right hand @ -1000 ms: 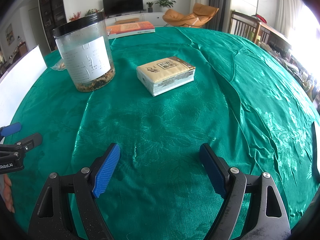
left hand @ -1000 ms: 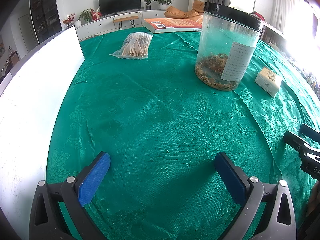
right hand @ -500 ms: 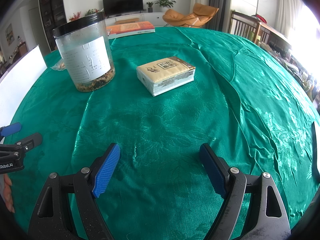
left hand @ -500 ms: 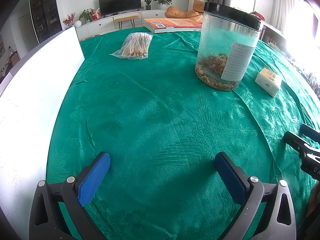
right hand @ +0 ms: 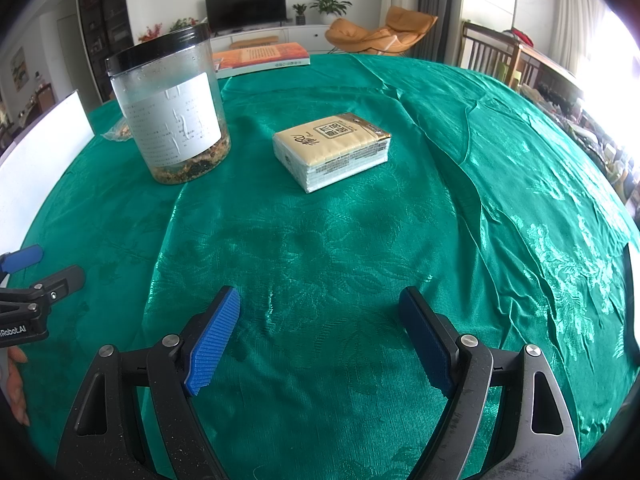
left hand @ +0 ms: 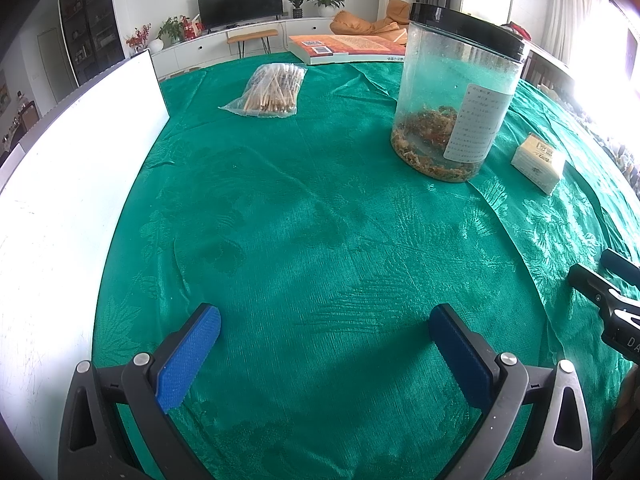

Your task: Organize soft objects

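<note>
Presumably light and squashy, the tissue pack [right hand: 332, 156] lying at centre frame on the green-clothed desk [right hand: 400, 248], right of the jar [right hand: 172, 108], wants gentle pinching across its long sides, while both the right hand-held gripper [right hand: 320, 328] and left hand-held gripper [left hand: 324, 344] gape wide, empty.

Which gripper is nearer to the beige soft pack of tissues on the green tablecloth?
Right. The right gripper points almost straight at the beige soft pack of tissues, with open cloth between. The left gripper sits farther left, with the pack far off to its right beyond the clear plastic jar.
</note>
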The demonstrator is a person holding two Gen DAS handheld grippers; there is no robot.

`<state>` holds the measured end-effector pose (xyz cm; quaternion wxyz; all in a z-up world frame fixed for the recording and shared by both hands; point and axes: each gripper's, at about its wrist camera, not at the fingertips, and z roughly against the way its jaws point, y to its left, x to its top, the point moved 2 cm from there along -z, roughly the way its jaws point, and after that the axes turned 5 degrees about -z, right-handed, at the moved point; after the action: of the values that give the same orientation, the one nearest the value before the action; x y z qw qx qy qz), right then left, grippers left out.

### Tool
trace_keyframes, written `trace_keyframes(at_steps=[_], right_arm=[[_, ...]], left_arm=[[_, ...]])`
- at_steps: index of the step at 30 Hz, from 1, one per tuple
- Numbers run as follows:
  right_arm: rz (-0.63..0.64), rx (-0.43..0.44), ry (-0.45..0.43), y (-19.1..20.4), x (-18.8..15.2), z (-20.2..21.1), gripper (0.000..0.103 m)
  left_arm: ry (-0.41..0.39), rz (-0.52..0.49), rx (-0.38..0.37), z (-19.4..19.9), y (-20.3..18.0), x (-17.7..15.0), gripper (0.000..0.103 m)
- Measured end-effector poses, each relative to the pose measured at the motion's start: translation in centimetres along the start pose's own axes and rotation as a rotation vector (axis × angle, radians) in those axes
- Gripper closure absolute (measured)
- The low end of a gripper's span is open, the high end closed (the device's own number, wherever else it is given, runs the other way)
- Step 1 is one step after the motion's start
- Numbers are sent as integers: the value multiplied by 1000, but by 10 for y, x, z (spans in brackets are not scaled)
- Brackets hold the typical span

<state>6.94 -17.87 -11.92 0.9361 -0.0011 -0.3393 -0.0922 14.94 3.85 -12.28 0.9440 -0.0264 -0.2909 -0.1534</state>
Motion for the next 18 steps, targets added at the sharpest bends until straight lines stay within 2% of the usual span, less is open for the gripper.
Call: trace_keyframes(at_steps=[4,6,9,12,14,18], right_arm=[[0,0,0,0,0,0,19],[0,0,0,0,0,0,19],[0,0,0,0,0,0,19],[0,0,0,0,0,0,19],[0,1,0,0,0,0,19],[0,1,0,0,0,0,18]], left_arm=[[121,24,-26,-10,9,23,0],[97,70,-62,-9,20,42,0],[71,84,-56,-17,34,84,0],[66,-12,12,-37,39,134,0],[58,-22,63,-53,50,166,0],[78,107,36,-91,80,208,0]])
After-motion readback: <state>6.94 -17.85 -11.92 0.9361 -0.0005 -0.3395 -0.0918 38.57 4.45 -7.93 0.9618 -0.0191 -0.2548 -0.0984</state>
